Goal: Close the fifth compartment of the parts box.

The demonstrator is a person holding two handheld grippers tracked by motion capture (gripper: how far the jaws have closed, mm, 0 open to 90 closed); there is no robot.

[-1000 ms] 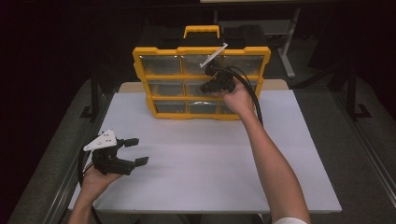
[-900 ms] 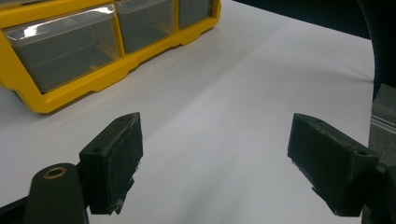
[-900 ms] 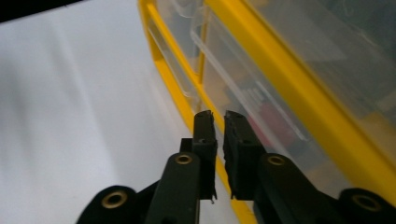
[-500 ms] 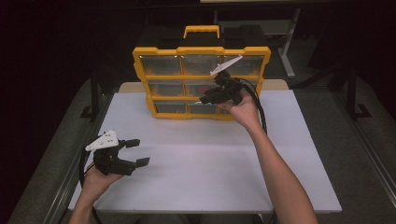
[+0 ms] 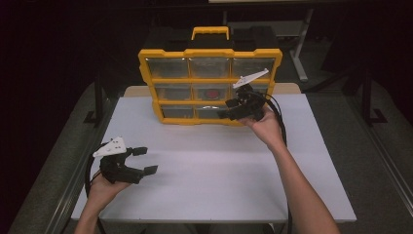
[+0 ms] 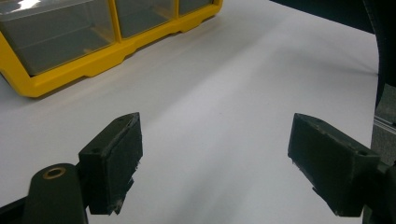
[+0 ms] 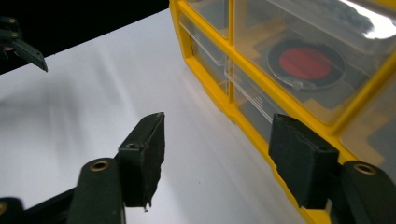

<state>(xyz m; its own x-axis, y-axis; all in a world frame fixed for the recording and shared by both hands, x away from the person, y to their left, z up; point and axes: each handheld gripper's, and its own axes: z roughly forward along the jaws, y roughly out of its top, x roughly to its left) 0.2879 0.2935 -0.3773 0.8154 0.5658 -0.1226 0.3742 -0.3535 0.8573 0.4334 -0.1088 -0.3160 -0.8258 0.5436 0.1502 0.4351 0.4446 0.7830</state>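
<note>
In the high view, the right gripper point(image 5: 229, 109) and the hand behind it cover part of the lower right drawers of the yellow organizer point(image 5: 209, 51), and the contents of its top-row drawers are too dim and small to tell. The left gripper view cuts the organizer off at the upper left of the frame, leaving a few clouded drawer fronts. In the right gripper view the organizer runs off the top and right edges, and a red disc point(image 7: 306, 63) in one drawer is blurred behind its clear front.

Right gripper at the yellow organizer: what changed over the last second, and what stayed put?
The right gripper came down along the front of the yellow organizer, from the upper right drawers to the bottom row. Its fingers have just been opening, with nothing between them. The left gripper stayed open at the near left of the table; the organizer did not move.
</note>
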